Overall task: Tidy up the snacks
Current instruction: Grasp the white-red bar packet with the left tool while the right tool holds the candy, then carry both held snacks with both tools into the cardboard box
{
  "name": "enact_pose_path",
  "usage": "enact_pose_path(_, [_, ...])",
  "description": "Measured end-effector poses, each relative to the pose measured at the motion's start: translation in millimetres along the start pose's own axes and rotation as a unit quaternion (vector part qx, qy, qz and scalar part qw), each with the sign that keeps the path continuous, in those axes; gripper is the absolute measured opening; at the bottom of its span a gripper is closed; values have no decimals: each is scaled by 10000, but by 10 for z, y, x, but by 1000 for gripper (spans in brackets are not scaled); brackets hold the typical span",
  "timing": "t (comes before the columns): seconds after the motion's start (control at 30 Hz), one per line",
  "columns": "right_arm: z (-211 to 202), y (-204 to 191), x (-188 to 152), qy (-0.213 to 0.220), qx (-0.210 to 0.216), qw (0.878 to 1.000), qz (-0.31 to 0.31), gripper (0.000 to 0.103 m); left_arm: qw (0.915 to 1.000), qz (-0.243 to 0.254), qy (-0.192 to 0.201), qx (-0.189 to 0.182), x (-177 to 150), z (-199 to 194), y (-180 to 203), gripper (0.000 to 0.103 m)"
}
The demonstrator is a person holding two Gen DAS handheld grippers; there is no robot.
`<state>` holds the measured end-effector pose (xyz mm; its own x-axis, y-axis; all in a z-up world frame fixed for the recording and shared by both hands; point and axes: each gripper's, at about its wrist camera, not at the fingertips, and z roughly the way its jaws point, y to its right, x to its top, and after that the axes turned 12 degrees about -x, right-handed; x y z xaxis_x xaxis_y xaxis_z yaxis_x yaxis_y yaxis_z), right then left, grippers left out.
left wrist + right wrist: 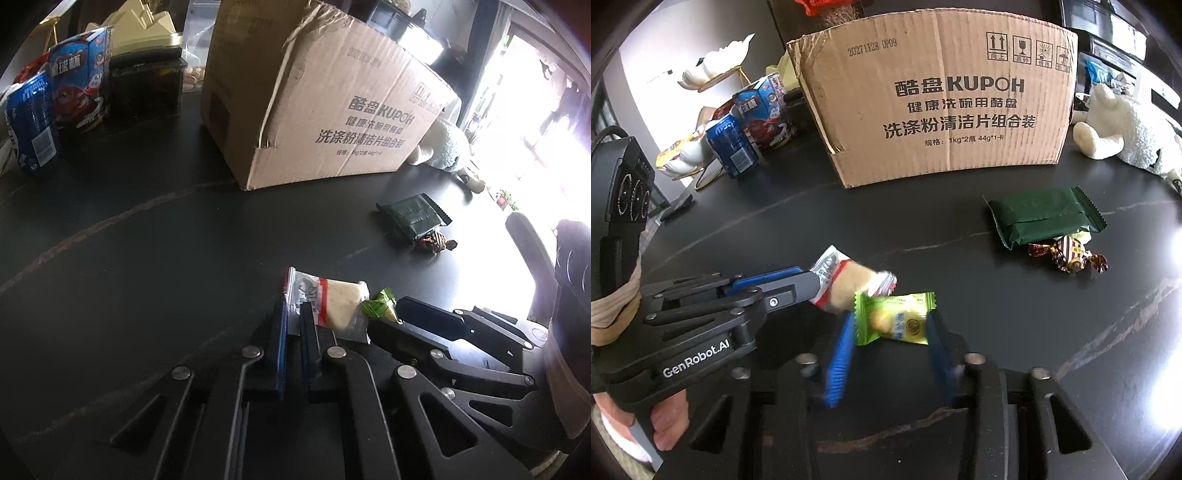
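My left gripper [293,317] is shut on a clear-and-red wrapped white snack [338,302], held just above the black table; it also shows in the right wrist view [849,282]. My right gripper [892,332] is open, its blue fingers [840,363] either side of a green wrapped snack [894,317], which touches the white snack. A dark green packet [1043,214] and a brown-gold candy [1069,254] lie to the right. The cardboard box [938,99] stands behind.
A blue can [731,146] and a blue-red snack carton [764,110] stand left of the box. A white plush toy [1126,125] lies to its right. A dark container [146,86] sits behind the carton.
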<state>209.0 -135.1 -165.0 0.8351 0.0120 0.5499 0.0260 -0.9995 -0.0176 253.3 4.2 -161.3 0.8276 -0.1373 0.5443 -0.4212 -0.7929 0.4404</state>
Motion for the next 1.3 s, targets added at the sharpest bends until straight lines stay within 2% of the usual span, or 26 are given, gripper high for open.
enact_pose_path(0.07, [-6,6,1,25,-16,10000,5,31,10000,-28,46,25,-1,-15,1,3])
enact_pose_path(0.17, [-45,-8,0,131,-64,9999,-63,24,9999,-18,116,49,1,-58,25,2])
enact_pose_path(0.4, [-127,17,12,289,-83,9995,-45,17,9997,62,240,85,-1,-155,117,2])
enact_pose_path(0.77, [-292,133,44,383,174,9988,236,15,9987,239,452,60,46,-330,373,2])
enact_pose_path(1.3, [-749,231,204,915,351,9946,342,15,9953,510,808,134,159,-635,746,2])
